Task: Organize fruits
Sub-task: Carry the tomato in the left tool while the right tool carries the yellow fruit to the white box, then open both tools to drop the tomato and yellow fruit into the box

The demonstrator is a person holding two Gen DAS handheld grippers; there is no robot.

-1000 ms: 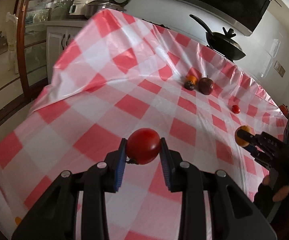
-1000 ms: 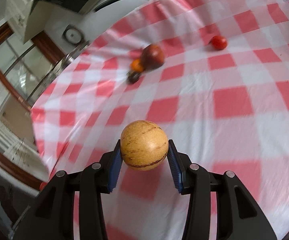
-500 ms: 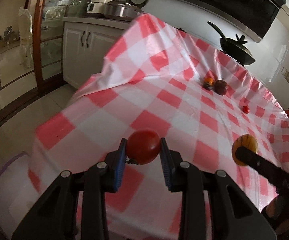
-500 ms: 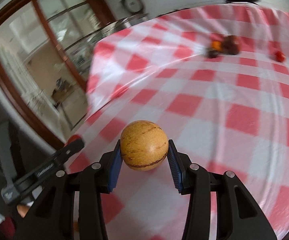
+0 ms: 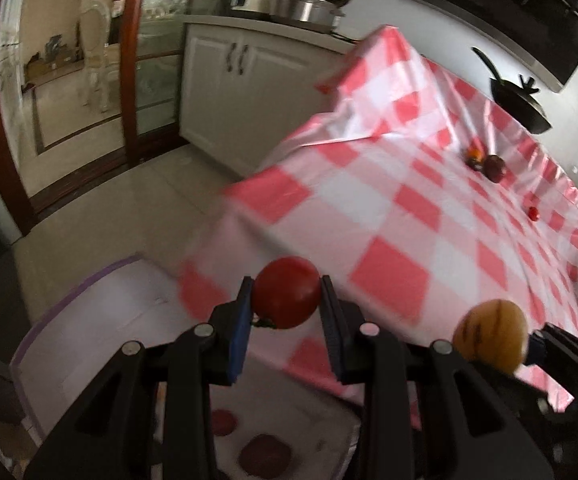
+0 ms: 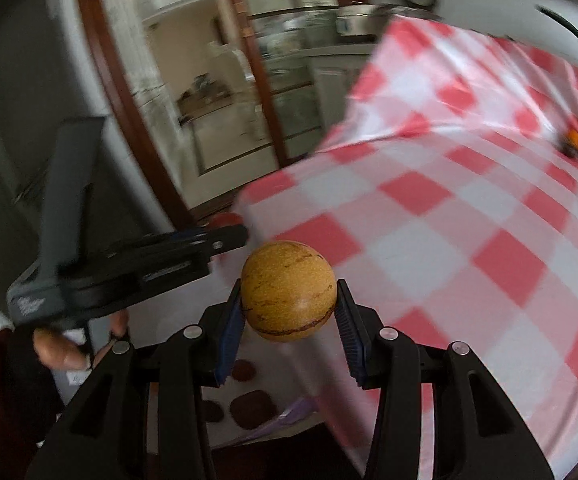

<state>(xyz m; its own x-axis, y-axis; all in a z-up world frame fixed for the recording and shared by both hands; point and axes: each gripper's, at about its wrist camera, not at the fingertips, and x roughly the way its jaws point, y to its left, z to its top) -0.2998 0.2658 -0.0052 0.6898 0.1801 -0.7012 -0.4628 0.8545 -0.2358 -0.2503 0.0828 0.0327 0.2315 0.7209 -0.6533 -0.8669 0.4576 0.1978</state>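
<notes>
My left gripper (image 5: 287, 300) is clamped on a red tomato (image 5: 287, 297), mid-bottom of frame, pointing past the checked cloth (image 5: 429, 216) edge. My right gripper (image 6: 288, 310) squeezes a yellow fruit (image 6: 288, 290), low center, w/ the left gripper at mid-left.

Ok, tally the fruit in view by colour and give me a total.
Red: 2, the tomato in the left jaws and a small one on the cloth
Yellow: 1, in the right jaws
Dark maroon: 1
Orange: 1
Total: 5

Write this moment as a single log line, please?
left gripper: shut on tomato | right gripper: shut on yellow striped fruit | both beyond tablecloth edge
</notes>
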